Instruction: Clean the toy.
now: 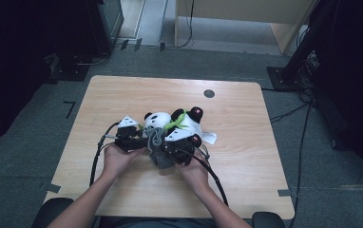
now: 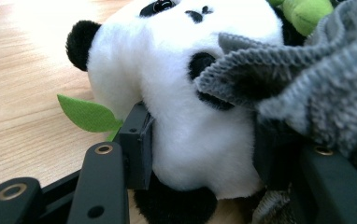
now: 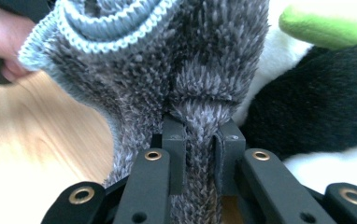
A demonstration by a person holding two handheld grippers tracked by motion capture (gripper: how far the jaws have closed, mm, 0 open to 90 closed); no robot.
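The grey fuzzy sock [image 3: 186, 70] is the thing I have in hand. My right gripper [image 3: 200, 154] has its jaws drawn nearly together on a pinched fold of the sock's pile, the two pads pressing the fabric from both sides. The ribbed, lighter grey cuff [image 3: 116, 23] stands open above that fold, and in the left gripper view the same cuff [image 2: 279, 60] laps against the toy's face. From the high view the sock [image 1: 159, 151] lies bunched on the desk [image 1: 246, 156] between my two hands, just in front of the toy.

My left gripper [image 2: 200, 154] is partly closed around the plush panda [image 2: 186, 93]: the left pad presses into the white fur of its head, and the right jaw sits on the other side, partly covered by the sock. The panda's black ear [image 2: 81, 42] and a green felt leaf [image 2: 88, 114] show to the left, over the bare wood.

In the high view the panda [image 1: 175, 121] lies on its side near the middle of the desk, head toward my left gripper [image 1: 133, 137], black limbs and a green piece toward the right, with my right gripper [image 1: 182, 142] close against its near side. A white tag [image 1: 209, 138] sticks out from the toy on the right; I cannot read any writing on it. A small dark round spot [image 1: 209, 93] sits on the desk farther back, well apart from everything else.
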